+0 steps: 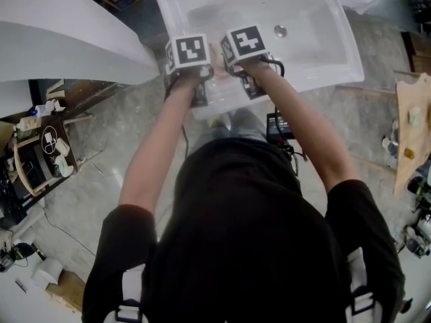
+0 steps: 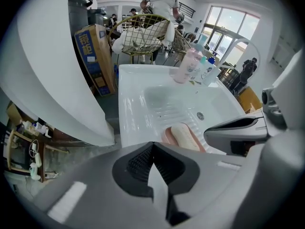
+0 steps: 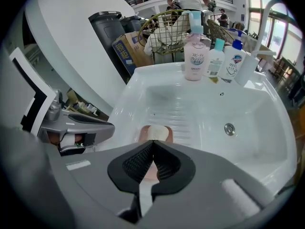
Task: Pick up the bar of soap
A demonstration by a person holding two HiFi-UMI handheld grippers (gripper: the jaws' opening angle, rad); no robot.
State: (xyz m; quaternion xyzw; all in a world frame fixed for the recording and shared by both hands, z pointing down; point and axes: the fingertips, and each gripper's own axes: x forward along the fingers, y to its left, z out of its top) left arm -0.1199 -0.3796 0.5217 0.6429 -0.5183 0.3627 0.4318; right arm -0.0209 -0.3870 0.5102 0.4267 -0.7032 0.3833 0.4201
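Both sets of jaws are fully closed w/ nothing btwn them. Left gripper (image 2: 152, 146): pads meet at the tip, empty. Right gripper (image 3: 152, 144): same, empty.

Bar of soap (image 3: 157, 133) sits on a pink soap dish (image 3: 143, 133) on the ribbed floor of the white sink (image 3: 143, 87), untouched. Rel. to the right jaws it's straight ahead, just past the tips, roughly on the closing line. Rel. to the left jaws it's ahead and off to the right of the tips, so left isn't lined up.

Risks, imo:
- Descending w/ jaws closed → tips ram the bar and shove it off the dish into the basin. Needs to open first.
- Soap is prob. slick w/ rounded edges. An off-centre or too-hard pinch → it squirts out fwd, toward the drain (image 3: 230, 128).
- Dish looks light. Pads reaching too low could catch its rim and lift or tip the dish w/ the bar.
- Grippers are v. close side by side, w/ the left body just to the left of the right jaws and the marker cubes (image 1: 187, 51) near touching. If both go for the bar, they collide.

Pose: both forearms are stretched fwd over the sink's near rim, roughly parallel, hands close together. Both grippers pitch steeply down into the basin, no obvious roll. Right looks the better candidate for the pick.
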